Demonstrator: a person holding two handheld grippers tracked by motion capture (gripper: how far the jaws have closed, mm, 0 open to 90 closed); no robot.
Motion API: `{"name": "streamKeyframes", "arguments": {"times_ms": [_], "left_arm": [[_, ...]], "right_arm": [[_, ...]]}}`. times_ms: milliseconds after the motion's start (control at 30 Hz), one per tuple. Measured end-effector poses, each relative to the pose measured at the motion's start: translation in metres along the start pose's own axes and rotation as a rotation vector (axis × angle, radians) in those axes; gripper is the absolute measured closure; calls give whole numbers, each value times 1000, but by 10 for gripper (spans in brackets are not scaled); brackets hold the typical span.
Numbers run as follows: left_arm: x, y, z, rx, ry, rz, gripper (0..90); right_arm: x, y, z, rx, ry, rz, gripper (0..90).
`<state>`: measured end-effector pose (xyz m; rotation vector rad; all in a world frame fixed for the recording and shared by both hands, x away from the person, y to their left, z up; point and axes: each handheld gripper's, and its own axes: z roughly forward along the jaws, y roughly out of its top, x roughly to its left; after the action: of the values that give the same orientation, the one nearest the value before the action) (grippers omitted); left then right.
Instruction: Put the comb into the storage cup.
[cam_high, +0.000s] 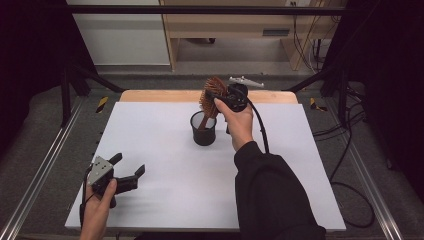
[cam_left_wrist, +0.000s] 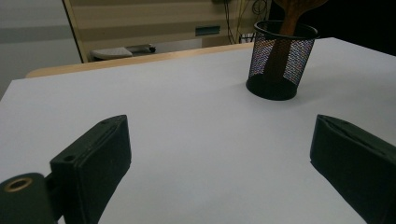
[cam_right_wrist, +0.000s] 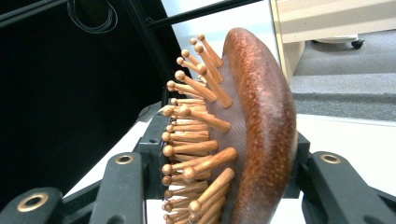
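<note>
A wooden hairbrush (cam_high: 212, 93) with peg bristles leans tilted, its handle down inside a black mesh cup (cam_high: 203, 131) at the table's middle back. My right gripper (cam_high: 214, 98) is shut on the brush head, one jaw on the bristle side and one on the rounded back (cam_right_wrist: 261, 121). In the right gripper view the brush head stands between the two jaws of that gripper (cam_right_wrist: 224, 186). My left gripper (cam_high: 129, 164) hovers open and holds nothing at the front left, aimed toward the cup (cam_left_wrist: 279, 60), where the brush handle (cam_left_wrist: 286, 32) shows inside the mesh.
The white table top (cam_high: 165, 200) has a wooden strip (cam_high: 150, 95) along its far edge. Black frame bars (cam_high: 75, 80) stand at both back corners. Cables (cam_high: 350, 150) trail on the floor at the right. A light cabinet (cam_high: 225, 25) stands beyond the table.
</note>
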<state>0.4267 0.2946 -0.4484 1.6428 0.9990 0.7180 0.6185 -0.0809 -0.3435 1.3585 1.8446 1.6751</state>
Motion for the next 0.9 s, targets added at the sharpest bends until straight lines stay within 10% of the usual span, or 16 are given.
{"name": "streamKeyframes", "arguments": {"times_ms": [900], "left_arm": [[1, 0, 1, 0, -6, 0, 56]], "right_arm": [[-1, -9, 10, 23, 8, -2, 491]]}}
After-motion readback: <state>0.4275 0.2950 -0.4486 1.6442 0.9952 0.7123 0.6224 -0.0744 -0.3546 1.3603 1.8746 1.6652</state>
